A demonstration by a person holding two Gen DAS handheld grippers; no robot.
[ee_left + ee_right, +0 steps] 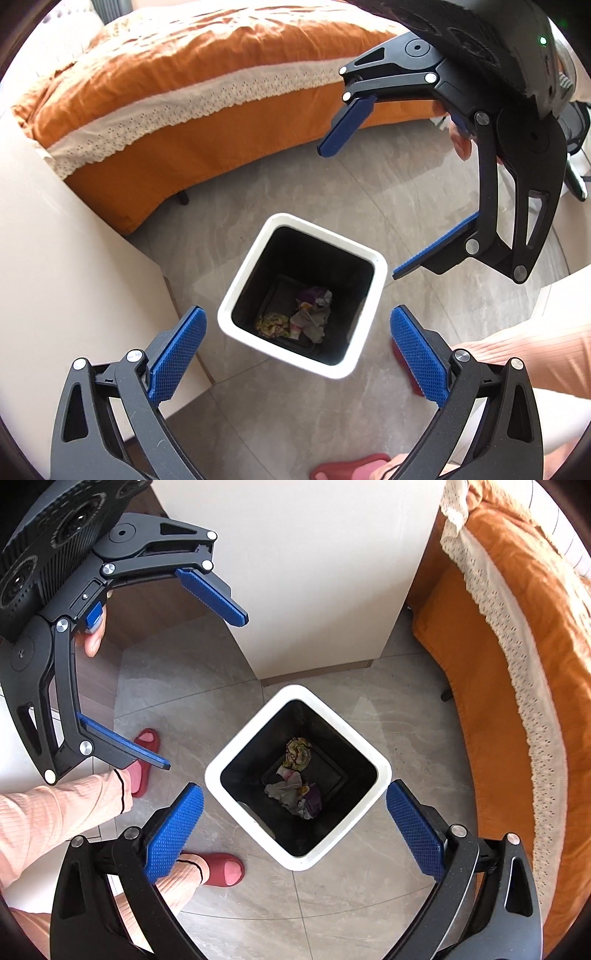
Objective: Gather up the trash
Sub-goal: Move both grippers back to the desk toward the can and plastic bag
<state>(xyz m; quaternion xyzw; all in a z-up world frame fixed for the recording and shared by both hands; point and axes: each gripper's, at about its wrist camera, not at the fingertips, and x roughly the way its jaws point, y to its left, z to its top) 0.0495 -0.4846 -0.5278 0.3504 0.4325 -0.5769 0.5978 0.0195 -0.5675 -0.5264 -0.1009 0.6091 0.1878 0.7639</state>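
Hand-held gripper (298, 354) gapes above trash (299, 317).

The bin (236, 295) is showing a white rim around a black inside, where yellow-green, white and purple trash (297, 775) is lying. Beside the bin, an orange bedspread (184, 92) is carrying a cream eyelet band; red slippers (225, 869) are standing on grey marbled tiles (369, 904). Both grippers' pads (177, 354) are showing blue.

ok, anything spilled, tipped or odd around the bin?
Nothing stands out. The bin stands upright on the floor, and the crumpled trash lies at its bottom. No litter shows on the floor near it. Left gripper and right gripper are both open and empty above it.
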